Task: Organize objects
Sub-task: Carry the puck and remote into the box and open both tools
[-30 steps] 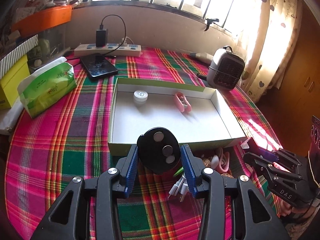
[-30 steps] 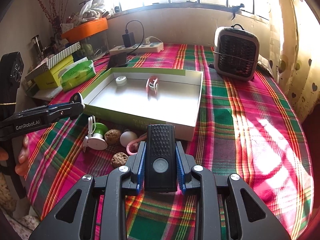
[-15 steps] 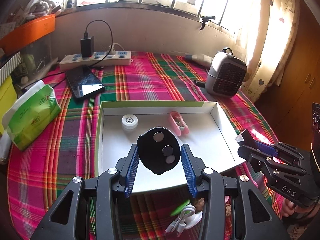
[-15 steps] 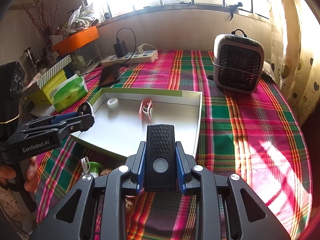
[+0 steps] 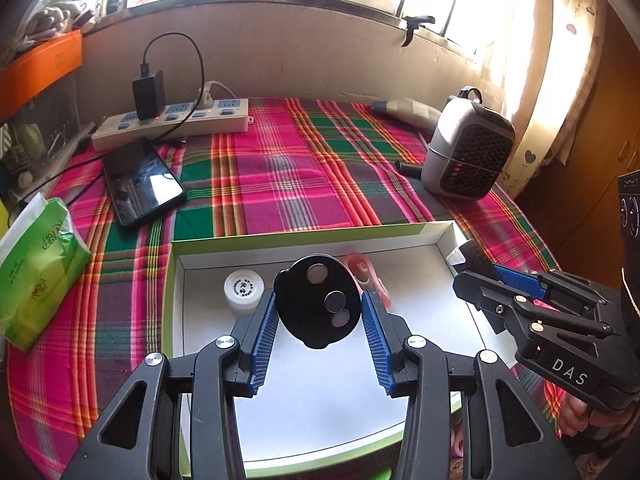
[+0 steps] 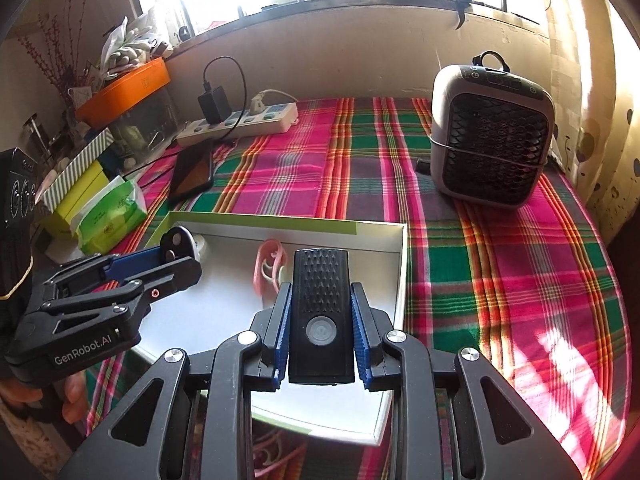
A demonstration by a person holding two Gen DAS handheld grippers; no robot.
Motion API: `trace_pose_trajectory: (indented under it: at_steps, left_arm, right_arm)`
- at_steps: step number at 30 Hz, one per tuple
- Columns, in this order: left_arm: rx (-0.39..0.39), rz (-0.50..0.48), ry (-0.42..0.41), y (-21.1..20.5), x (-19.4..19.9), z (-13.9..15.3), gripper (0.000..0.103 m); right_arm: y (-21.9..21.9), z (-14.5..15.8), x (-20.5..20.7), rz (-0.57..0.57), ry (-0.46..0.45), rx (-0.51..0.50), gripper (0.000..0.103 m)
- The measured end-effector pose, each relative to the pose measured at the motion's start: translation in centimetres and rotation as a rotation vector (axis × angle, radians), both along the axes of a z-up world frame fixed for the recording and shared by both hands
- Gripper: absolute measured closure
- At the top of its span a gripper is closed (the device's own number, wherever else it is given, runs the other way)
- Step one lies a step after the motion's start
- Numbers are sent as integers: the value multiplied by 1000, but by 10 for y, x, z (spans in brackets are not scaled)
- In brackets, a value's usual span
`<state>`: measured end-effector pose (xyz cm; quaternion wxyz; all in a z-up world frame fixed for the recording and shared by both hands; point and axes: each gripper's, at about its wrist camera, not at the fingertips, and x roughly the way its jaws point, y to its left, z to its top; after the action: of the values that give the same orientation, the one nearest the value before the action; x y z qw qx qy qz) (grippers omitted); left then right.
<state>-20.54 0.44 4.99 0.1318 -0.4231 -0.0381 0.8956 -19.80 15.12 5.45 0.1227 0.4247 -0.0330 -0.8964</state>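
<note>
Where a second ago both grippers hung short of the box above the loose items on the cloth, they have since come forward and now sit over its white floor. The left gripper stays clamped on a black disc with three round metal inserts, its blue pads pressed to the disc's edges. The right gripper stays clamped on a black remote, held lengthwise with its round button facing up. Inside the box, a white cap lies near the left wall and a pink clip lies beside it toward the middle; neither has shifted. The heater, phone, power strip and tissue pack remain where they were.

The disc hides part of the clip from the left wrist, and the remote covers the clip's near end from the right. The items left on the cloth are mostly out of sight beneath the grippers; only pink bits show past the box's near edge, too cut off to name. Neither view shows how far the disc or the remote is from the box floor.
</note>
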Motion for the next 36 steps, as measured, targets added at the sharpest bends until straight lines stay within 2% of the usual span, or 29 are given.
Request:
trace_pose_trajectory:
  at_steps: [18, 27, 36]
  left_arm:
    - [-22, 1, -72, 6, -37, -26, 62]
    - [-33, -2, -71, 8, -39, -29, 62]
    - [-78, -5, -61, 13, -39, -29, 62]
  right_arm:
    - [-1, -31, -38, -28, -96, 11, 75]
    - [-5, -31, -42, -19, -90, 26, 75]
    - [-13, -33, -42, -13, -75, 77, 75]
